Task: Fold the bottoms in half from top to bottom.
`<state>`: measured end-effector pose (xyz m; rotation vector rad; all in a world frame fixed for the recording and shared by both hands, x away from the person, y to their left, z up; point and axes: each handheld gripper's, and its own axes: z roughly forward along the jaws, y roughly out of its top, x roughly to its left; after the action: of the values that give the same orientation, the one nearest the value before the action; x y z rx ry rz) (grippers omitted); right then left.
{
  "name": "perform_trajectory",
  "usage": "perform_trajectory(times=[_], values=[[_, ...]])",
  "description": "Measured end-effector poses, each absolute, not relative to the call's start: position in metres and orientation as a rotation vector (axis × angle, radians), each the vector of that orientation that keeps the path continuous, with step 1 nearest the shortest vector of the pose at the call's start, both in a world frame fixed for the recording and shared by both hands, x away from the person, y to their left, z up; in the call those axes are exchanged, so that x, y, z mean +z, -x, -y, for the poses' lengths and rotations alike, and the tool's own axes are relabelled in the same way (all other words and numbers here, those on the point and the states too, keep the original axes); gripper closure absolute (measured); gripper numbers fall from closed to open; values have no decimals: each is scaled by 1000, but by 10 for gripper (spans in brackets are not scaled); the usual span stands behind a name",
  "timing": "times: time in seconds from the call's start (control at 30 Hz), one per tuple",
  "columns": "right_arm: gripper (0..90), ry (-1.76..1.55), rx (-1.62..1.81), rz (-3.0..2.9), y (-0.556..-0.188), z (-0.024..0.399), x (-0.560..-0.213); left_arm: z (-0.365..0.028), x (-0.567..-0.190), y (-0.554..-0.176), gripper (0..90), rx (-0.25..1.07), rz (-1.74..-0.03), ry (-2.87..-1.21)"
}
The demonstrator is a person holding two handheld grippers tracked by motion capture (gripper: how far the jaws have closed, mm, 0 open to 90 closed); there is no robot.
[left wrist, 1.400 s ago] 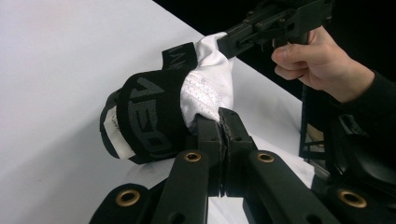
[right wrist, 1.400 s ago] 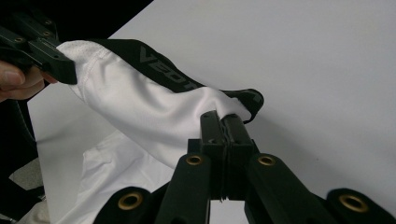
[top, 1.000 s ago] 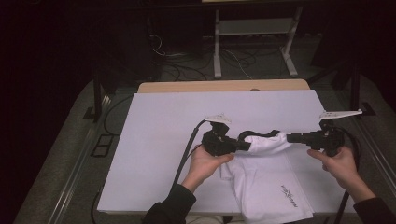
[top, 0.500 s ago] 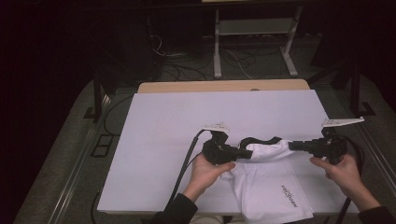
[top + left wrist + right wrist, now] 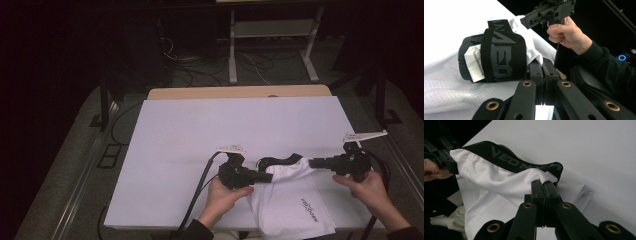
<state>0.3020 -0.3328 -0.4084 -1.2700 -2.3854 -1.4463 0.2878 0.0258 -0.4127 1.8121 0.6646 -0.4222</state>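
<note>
Lower right of the high view: white shorts (image 5: 292, 205) on the counter (image 5: 200, 135), waistband (image 5: 280, 161) pinched by left tool (image 5: 263, 176) and right tool (image 5: 314, 162), likely stretched flat for folding.

Both hands low over the near edge
Black two-jaw left gripper (image 5: 257, 176) and right gripper (image 5: 314, 162) face each other, jaws clamped together

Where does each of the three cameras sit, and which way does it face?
High view: above the person's side, facing forward and down on the white table; forearms, hands, both grippers.
Left gripper view: on the left gripper, along its jaws at the black waistband.
Right gripper view: on the right gripper, facing the white garment.
Shared: the garment.
</note>
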Motion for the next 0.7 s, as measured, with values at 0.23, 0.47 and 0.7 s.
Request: perform_trajectory(times=[0.23, 0.47, 0.7], values=[[875, 1250, -1379, 2387, -301, 331, -413, -24, -426, -280, 870, -459, -674, -1808], [868, 1233, -1317, 2389, -299, 330, -420, -25, -438, -271, 871, -485, -685, -1809], [836, 1224, -1256, 2393, -299, 329, -422, -23, -449, -264, 871, -493, -701, -1815]])
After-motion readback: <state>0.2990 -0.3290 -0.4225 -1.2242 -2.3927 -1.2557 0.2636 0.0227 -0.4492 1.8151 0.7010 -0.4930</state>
